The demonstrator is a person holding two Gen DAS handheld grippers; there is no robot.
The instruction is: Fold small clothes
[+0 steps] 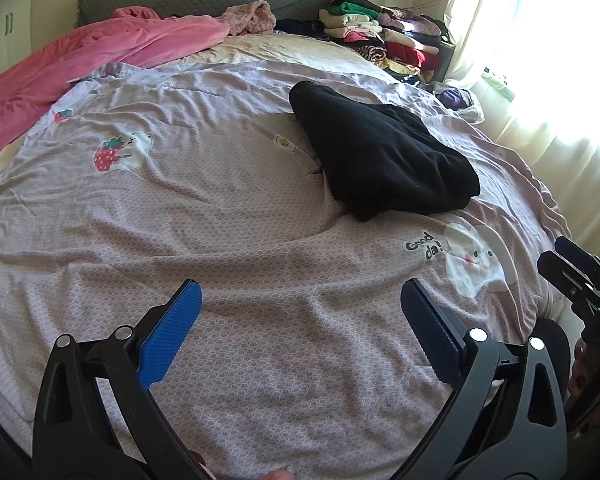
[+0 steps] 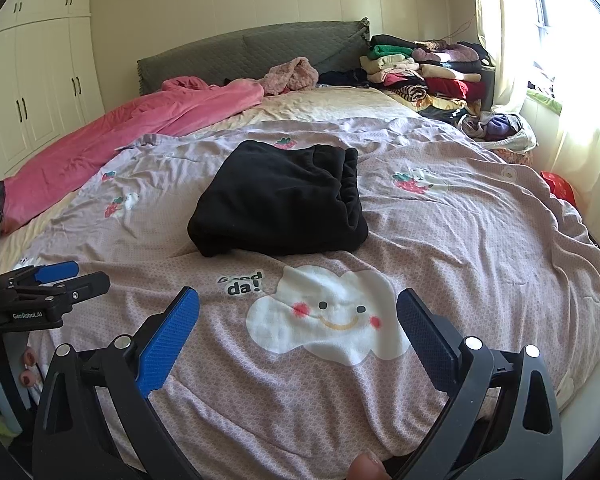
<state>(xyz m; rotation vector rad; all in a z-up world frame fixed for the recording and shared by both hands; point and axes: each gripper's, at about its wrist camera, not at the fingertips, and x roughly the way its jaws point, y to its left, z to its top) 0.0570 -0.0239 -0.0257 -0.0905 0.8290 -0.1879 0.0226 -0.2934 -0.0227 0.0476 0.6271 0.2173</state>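
A soft, matte black garment [image 2: 278, 200], folded into a thick rounded bundle, lies on my bed's lilac quilt [image 1: 240, 240], its thin wrinkled cotton printed with strawberries and a smiling cloud [image 2: 328, 316]. My left tongs [image 1: 300, 308] and right tongs [image 2: 298, 312] both gape wide, holding nothing. Behind: a plush pink blanket [image 1: 80, 68], a quilted grey headboard [image 2: 252, 48], stacked folded clothes [image 2: 424, 72], white wardrobes [image 2: 32, 80].

The left gripper [image 1: 300, 336] hangs over the near part of the bed [image 1: 228, 216], its blue pads [image 1: 172, 336] spread wide with nothing between them. A folded black garment [image 1: 380, 156] lies near the bed's right edge. A pink blanket [image 1: 80, 68] runs along the left edge; stacked clothes [image 1: 384, 36] fill the far right corner.
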